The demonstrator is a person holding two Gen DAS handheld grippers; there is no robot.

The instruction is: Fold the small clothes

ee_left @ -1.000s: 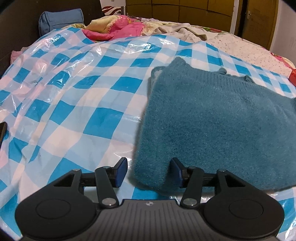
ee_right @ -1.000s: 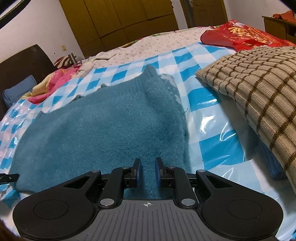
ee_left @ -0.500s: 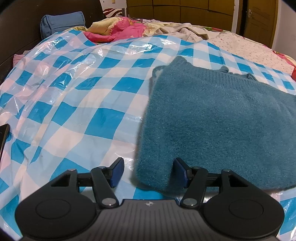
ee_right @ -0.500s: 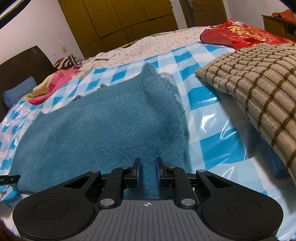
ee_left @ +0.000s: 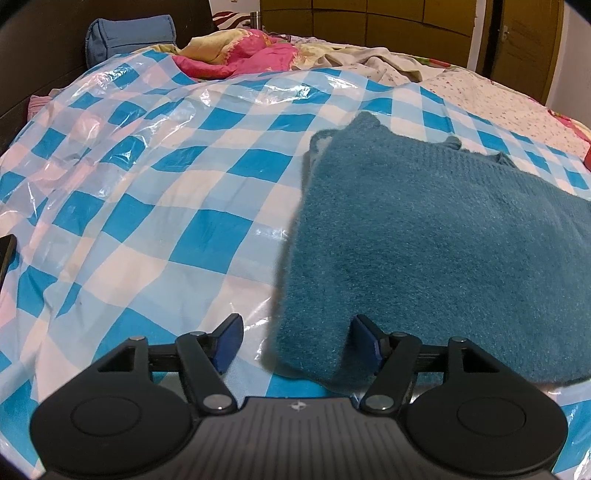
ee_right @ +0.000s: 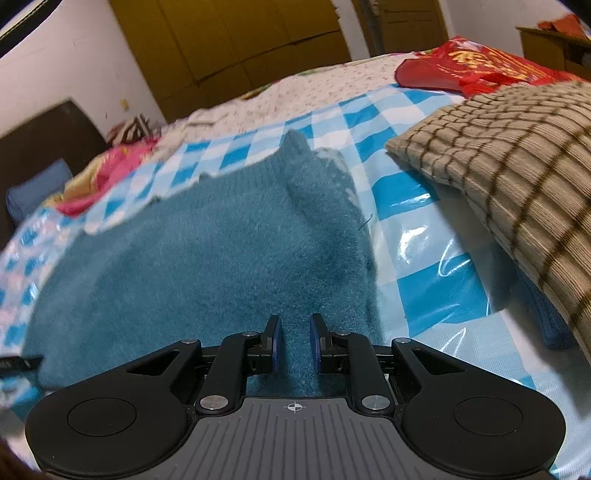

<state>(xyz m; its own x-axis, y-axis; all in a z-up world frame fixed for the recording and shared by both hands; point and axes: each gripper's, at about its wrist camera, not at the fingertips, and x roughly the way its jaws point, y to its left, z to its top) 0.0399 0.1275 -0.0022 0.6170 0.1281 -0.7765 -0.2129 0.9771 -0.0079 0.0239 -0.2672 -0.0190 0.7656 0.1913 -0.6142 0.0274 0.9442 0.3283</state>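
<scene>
A fluffy teal sweater (ee_left: 424, 229) lies folded on the blue-and-white checked plastic sheet (ee_left: 147, 206) that covers the bed. My left gripper (ee_left: 295, 339) sits at the sweater's near left corner. Its jaws are opening: the corner lies between them, and the left pad (ee_left: 229, 338) stands clear of the cloth. In the right wrist view the sweater (ee_right: 207, 251) fills the middle. My right gripper (ee_right: 295, 343) is at its near right edge, jaws narrow, with a ridge of teal fabric pinched between the blue pads.
A beige knit with brown stripes (ee_right: 509, 177) lies right of the sweater, over something blue (ee_right: 546, 317). A red bag (ee_right: 472, 66) is behind it. Pink bedding (ee_left: 236, 55) and a blue pillow (ee_left: 129, 33) lie at the bed's far end. Wooden wardrobes stand beyond.
The left jaws have spread wider and their left pad has come away from the sweater's corner. The right gripper keeps its narrow hold in the same place.
</scene>
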